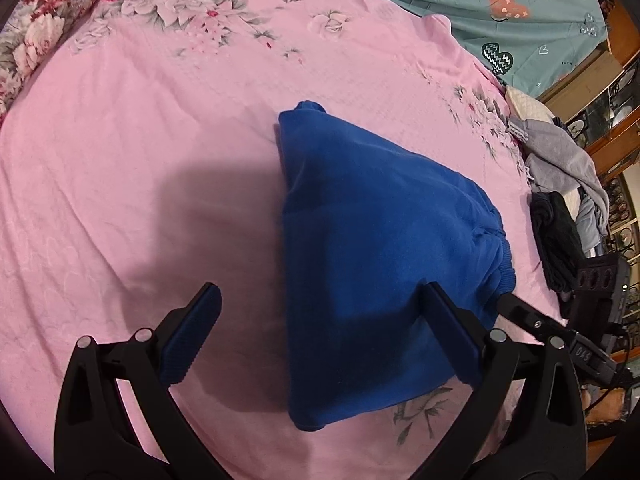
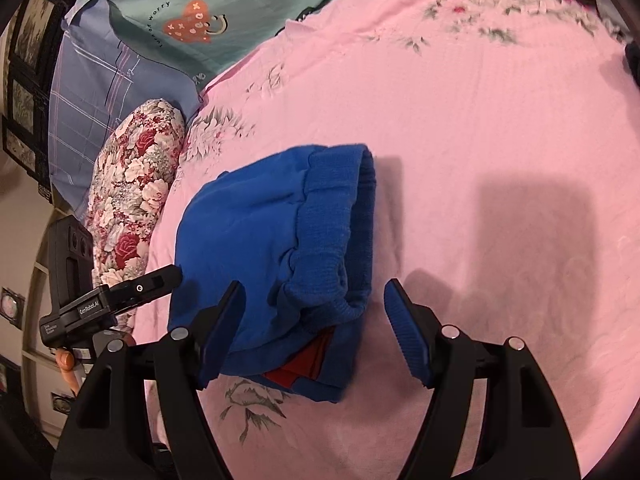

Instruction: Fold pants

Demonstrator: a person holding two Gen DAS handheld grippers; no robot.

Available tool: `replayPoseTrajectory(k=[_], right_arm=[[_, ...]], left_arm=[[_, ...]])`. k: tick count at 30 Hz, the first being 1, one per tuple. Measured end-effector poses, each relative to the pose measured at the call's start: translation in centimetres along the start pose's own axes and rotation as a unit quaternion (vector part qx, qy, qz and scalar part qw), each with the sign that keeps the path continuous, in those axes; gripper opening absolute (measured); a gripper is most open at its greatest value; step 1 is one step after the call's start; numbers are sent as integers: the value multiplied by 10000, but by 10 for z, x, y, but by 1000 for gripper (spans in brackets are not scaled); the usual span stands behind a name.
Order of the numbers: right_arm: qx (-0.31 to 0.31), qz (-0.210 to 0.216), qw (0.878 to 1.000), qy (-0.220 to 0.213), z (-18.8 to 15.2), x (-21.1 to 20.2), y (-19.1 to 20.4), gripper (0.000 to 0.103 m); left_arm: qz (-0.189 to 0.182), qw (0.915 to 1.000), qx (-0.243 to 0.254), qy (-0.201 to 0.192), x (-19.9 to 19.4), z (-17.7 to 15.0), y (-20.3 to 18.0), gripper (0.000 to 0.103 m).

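Writing: "Turn off worry" on the teal quilt (image 1: 500, 8) at the far side; "GenRobot.AI" on the left tongs' body as seen from the right wrist view.

Blue pants (image 1: 368, 248) folded into a compact wedge, lying near the middle of the bed on the pink floral sheet (image 1: 140, 140). In the left view the long axis runs near-to-far, narrowing toward the far end; ribbed waistband (image 2: 340, 232) at the side toward the right tongs. Red patch (image 2: 304, 364) shows at the near edge.

Left tongs (image 1: 320, 336) spread, hovering over the pants. Right tongs (image 2: 316, 332) spread, waistband between the pads, not pinched.

Floral pillow (image 2: 132, 204), grey clothes (image 1: 560, 160) at the bed's edges.
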State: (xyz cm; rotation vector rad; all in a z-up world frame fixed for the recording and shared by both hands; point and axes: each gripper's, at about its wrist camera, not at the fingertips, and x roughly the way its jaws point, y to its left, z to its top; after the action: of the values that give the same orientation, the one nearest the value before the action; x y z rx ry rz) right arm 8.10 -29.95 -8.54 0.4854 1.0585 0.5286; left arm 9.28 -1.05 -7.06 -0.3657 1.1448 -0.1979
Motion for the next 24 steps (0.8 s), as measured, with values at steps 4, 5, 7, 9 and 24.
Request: replayPoseTrajectory(k=[4, 5, 7, 9, 24], right_arm=[[150, 297, 9988, 369, -2, 14, -3, 72], [155, 302, 9987, 392, -2, 16, -3, 72], [168, 335, 9987, 352, -1, 16, -4, 74], [258, 498, 9978, 352, 1, 17, -7, 80], [102, 369, 9989, 277, 9, 37, 4, 46]], left_arm=[[-237, 9994, 29, 245, 12, 5, -5, 101], [-340, 9987, 22, 368, 18, 6, -6, 101], [-480, 9972, -9, 578, 29, 8, -8, 101], [-531, 9964, -40, 659, 36, 9, -9, 101], [-82, 9959, 806, 412, 34, 10, -48, 58]])
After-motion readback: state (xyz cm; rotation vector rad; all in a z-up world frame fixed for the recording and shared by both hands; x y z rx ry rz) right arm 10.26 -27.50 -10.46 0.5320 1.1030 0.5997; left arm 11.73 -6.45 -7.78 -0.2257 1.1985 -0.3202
